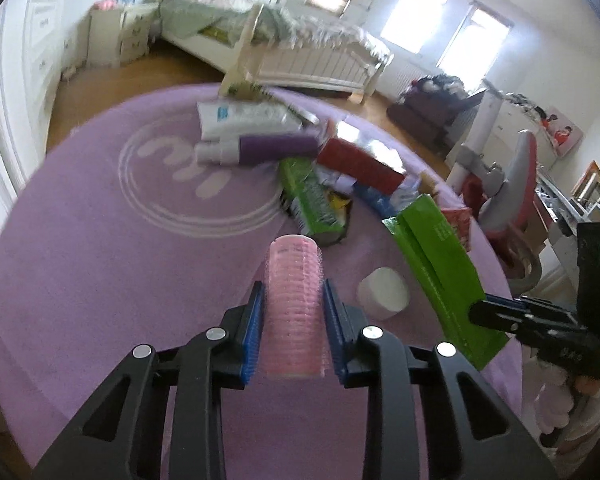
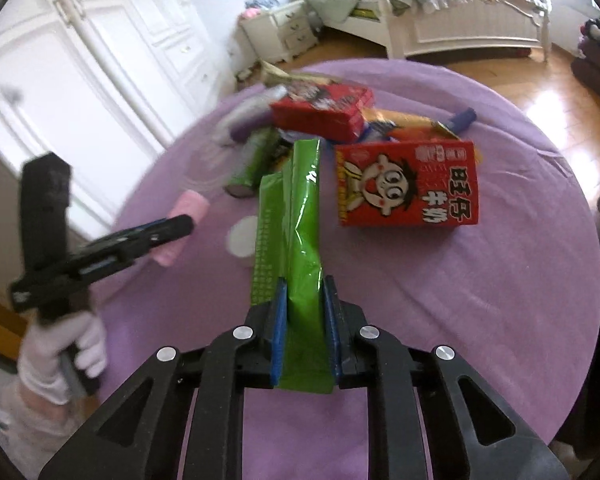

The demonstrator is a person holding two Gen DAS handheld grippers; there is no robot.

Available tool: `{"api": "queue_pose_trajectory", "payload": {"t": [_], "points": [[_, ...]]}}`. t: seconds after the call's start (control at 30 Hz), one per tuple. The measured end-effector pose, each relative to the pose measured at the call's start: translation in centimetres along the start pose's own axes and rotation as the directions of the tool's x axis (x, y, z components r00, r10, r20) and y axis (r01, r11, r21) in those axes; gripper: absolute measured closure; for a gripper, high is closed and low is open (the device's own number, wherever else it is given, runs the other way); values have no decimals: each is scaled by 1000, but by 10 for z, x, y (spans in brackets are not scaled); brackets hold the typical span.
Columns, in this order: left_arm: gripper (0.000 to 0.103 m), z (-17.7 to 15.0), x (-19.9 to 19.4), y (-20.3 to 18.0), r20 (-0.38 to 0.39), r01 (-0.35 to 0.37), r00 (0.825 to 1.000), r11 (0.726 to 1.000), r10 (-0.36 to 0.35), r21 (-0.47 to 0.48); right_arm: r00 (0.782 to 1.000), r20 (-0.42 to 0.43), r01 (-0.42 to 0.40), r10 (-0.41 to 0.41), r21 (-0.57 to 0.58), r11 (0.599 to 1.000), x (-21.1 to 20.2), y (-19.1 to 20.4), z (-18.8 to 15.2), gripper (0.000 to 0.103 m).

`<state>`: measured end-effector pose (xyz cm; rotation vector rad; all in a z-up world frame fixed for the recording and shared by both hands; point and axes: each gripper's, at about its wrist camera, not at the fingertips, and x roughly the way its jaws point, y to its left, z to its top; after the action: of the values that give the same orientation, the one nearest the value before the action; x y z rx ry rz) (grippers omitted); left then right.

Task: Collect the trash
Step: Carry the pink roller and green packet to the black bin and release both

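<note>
Pink and ribbed, a hair roller (image 1: 296, 306) sits clamped between the blue pads of the left gripper (image 1: 294, 300) in the lower middle of the left wrist view, standing lengthwise along the fingers above the purple rug (image 1: 120, 264). Just right of it a small white round lid (image 1: 383, 292) lies on the rug. Further right in that view, the right gripper (image 1: 496, 312) shows at the frame's right edge, its tips against a long green packet (image 1: 436, 272) that slants up toward the middle of the frame.

In the right wrist view, the right gripper (image 2: 304, 300) has its blue pads closed on the lower part of that green packet (image 2: 296, 216), which stands upward through the centre of the frame, creased and shiny. At the left edge, the left gripper (image 2: 180, 224) appears, gripped by a hand in a white glove (image 2: 60, 356), with the pink roller (image 2: 180, 232) between its fingers.

The trash heap lies on the rug in the upper middle of both views: a red milk carton with a cartoon face (image 2: 410, 184) right of the packet, a red box (image 2: 320, 114) above it, a green tube (image 2: 252, 164), a purple bottle (image 1: 260, 148) and a white pack (image 1: 244, 116). A white bed (image 1: 300, 56) stands beyond the rug, and white wardrobe doors (image 2: 80, 80) fill the upper left of the right wrist view.
</note>
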<state>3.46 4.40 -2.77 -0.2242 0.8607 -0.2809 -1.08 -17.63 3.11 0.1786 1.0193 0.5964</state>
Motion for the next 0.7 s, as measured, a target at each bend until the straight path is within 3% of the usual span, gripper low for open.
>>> {"api": "queue_pose_trajectory", "payload": {"t": [0.17,0.4,0.57,0.7], "points": [[74,2,-25,-28,70,56,996,998,-58,31,993,92,-82,76,55,995,-38,-10,5,85],[74,17,-34,-93,121,141,981,983,-155,116,972,230,-67,40,109,992,-95,-36,6,85],[74,25,-17,-154,95,198,971,958,-221,207,949,315,-38,-24,189,981,-131,-74,-4,85],[74,28,4,-220,43,252,960,918,-278,306,930,359,-18,-80,262,965,-156,-111,-17,85]]}}
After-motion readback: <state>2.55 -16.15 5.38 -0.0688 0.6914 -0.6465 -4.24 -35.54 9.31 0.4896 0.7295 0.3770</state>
